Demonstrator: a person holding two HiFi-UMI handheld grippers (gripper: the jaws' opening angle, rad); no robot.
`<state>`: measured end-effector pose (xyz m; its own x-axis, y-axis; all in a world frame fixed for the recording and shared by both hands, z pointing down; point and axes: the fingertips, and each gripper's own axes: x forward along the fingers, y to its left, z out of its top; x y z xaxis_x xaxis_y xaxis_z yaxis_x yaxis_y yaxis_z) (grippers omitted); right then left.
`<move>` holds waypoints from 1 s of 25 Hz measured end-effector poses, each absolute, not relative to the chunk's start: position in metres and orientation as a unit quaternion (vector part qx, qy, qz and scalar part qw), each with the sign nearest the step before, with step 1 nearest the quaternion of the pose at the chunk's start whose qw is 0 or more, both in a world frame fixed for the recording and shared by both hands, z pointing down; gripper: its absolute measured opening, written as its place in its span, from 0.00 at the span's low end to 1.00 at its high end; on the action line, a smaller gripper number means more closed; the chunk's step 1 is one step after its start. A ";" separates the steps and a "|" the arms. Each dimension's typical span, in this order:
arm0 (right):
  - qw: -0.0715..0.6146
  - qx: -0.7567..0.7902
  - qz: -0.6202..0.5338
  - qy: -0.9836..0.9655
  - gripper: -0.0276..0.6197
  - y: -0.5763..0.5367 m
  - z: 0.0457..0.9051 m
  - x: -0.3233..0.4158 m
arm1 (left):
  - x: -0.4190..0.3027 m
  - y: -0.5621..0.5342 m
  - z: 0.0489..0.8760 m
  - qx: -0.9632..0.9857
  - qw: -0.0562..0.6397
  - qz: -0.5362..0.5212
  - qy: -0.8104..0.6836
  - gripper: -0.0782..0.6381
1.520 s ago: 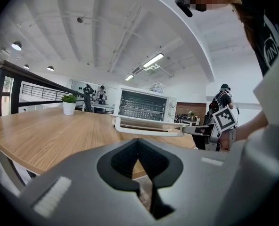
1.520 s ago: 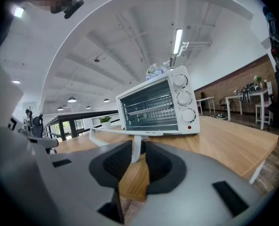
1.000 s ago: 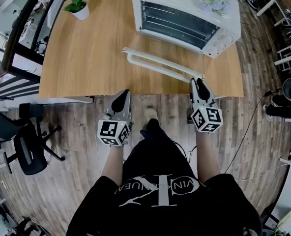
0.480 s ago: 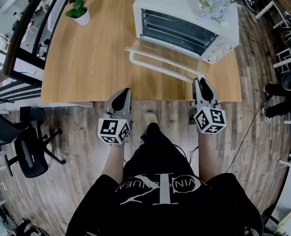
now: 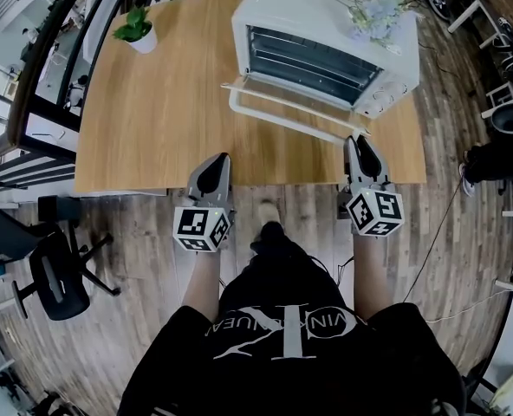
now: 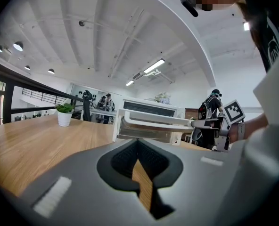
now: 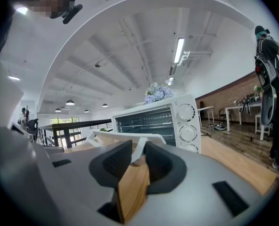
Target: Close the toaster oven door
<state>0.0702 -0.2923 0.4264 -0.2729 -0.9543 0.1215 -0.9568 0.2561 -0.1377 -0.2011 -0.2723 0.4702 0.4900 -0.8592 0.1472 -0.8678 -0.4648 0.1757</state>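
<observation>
Ideally the right tool (image 5: 358, 142), pinched on the right end of the handle (image 5: 282, 122), lifts the half-open door (image 5: 291, 107) along its hinge arc toward the oven (image 5: 326, 24) at the far right corner of the surface (image 5: 152, 102), while the left tool (image 5: 213, 172), shut and empty, waits by the near edge.

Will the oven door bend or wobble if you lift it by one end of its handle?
It likely won't bend: the door looks like a stiff framed pane joined to the toaster oven along its bottom edge, so it should swing as one piece. Its handle is a smooth white bar, so the right gripper at one end could slip.
</observation>
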 end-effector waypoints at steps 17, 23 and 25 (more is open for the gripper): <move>-0.007 0.613 0.067 -0.787 0.19 -0.333 0.387 0.086 | -0.188 -0.320 0.453 0.860 0.100 0.013 -0.501 0.12; -0.013 0.611 0.069 -0.788 0.19 -0.346 0.378 0.091 | -0.181 -0.339 0.449 0.863 0.099 0.012 -0.495 0.12; -0.018 0.610 0.070 -0.789 0.19 -0.349 0.376 0.093 | -0.179 -0.343 0.449 0.864 0.098 0.014 -0.494 0.12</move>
